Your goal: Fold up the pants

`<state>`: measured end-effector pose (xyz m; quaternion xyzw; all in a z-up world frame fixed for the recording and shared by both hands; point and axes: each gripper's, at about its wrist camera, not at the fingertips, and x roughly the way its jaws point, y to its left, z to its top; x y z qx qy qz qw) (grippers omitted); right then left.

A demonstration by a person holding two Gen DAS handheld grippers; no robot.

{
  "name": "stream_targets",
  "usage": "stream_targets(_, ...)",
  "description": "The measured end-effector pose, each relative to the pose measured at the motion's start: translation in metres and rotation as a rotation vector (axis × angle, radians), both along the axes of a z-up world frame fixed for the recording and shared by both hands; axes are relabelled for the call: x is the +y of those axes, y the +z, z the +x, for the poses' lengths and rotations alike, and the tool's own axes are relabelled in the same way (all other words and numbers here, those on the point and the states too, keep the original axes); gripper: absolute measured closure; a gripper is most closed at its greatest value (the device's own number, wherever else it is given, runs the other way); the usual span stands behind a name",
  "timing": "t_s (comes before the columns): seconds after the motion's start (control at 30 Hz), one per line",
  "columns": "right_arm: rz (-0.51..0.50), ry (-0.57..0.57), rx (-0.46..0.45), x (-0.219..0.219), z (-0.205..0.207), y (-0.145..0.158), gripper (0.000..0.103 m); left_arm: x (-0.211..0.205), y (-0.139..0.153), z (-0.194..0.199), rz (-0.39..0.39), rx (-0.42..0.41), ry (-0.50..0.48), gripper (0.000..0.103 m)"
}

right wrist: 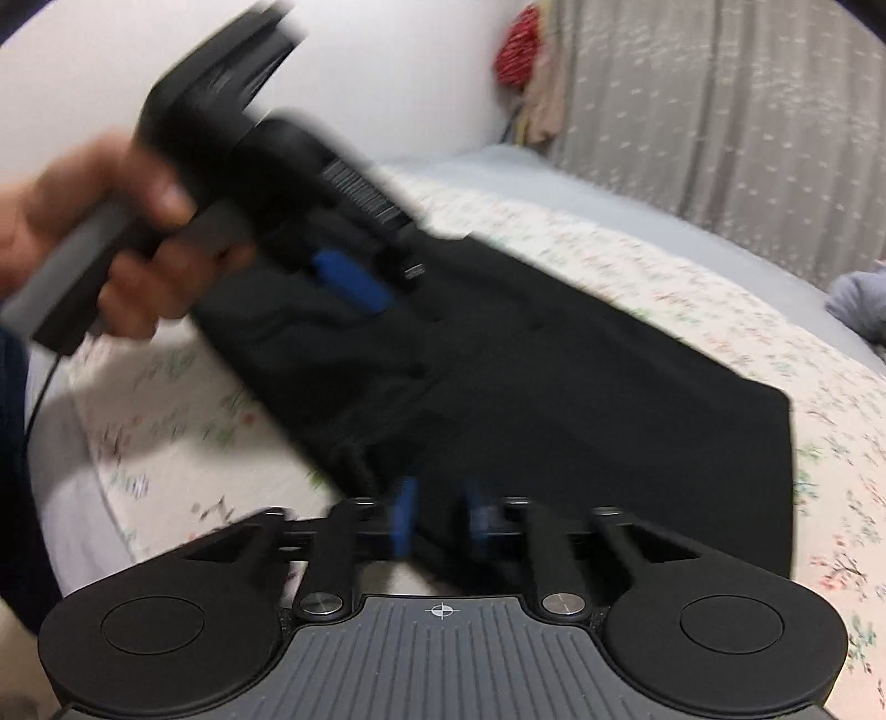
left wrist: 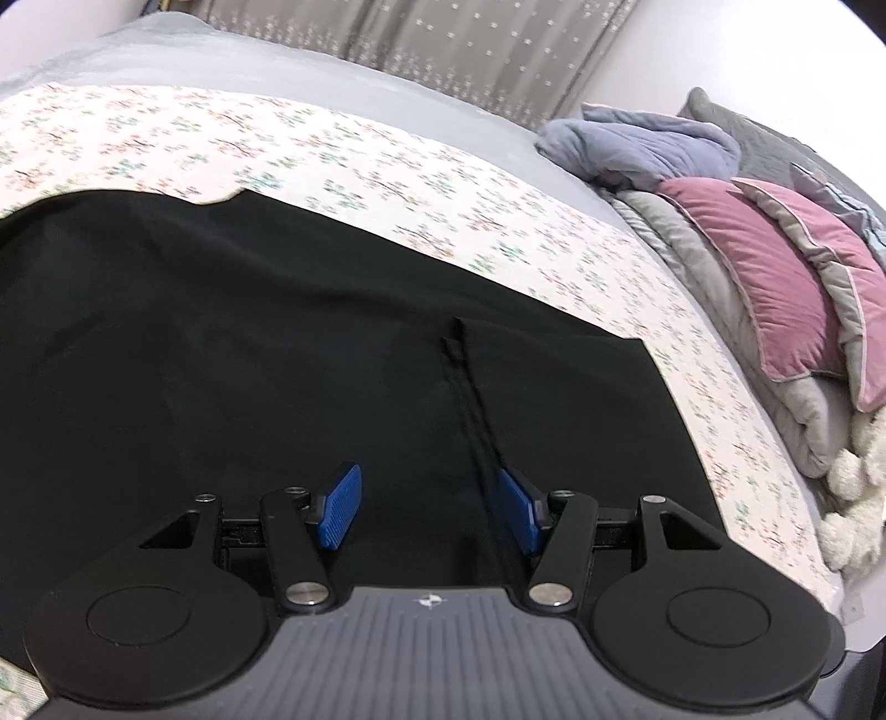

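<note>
Black pants (left wrist: 249, 360) lie spread on a floral sheet (left wrist: 332, 160) on a bed. A black drawstring (left wrist: 470, 399) runs over the cloth toward my left gripper (left wrist: 429, 512), which hovers just over the pants, open, with nothing pinched between its blue pads. In the blurred right wrist view the pants (right wrist: 581, 399) stretch away to the right. My right gripper (right wrist: 441, 515) sits at their near edge, its pads close together with black cloth between them. A hand (right wrist: 127, 232) holds the left gripper at upper left, one blue pad (right wrist: 349, 279) showing over the pants.
Pink and grey pillows (left wrist: 775, 277) and a blue-grey blanket (left wrist: 648, 144) are piled at the bed's right end, with a white fluffy thing (left wrist: 853, 498) below them. A patterned grey curtain (left wrist: 443, 33) hangs behind the bed. Red cloth (right wrist: 518, 50) hangs by the wall.
</note>
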<state>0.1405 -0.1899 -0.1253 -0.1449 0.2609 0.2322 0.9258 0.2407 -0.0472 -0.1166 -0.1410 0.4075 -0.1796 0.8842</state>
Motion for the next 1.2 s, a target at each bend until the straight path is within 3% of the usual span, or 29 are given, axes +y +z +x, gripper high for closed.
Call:
stream_targets(0.2, -0.026, 0.046, -0.035, 0.001, -0.018, 0.005, 0.101, -0.013, -0.001, 0.000, -0.008, -0.003, -0.053, 0.039)
stream_targets(0.23, -0.042, 0.045, -0.045, 0.000, -0.019, 0.005, 0.091, -0.013, -0.003, 0.001, -0.010, 0.002, -0.058, 0.039)
stream_targets(0.33, -0.110, 0.048, -0.084, 0.004, -0.024, 0.005, 0.076, -0.016, -0.005, 0.004, -0.025, 0.022, -0.067, 0.039)
stream_targets(0.53, -0.113, 0.117, -0.070, 0.017, -0.022, -0.001, 0.075, -0.021, -0.010, 0.006, -0.057, 0.060, -0.064, 0.039)
stream_targets(0.67, -0.113, 0.055, -0.061, 0.021, -0.007, -0.003, 0.075, -0.023, -0.010, 0.005, -0.050, 0.058, -0.069, 0.039)
stream_targets(1.1, -0.052, 0.013, -0.067, 0.016, -0.002, 0.011, 0.080, -0.024, -0.012, 0.006, -0.048, 0.074, -0.061, 0.039)
stream_targets(1.2, -0.101, 0.012, -0.070, 0.024, 0.000, 0.004, 0.080, -0.026, -0.012, 0.006, -0.046, 0.075, -0.063, 0.039)
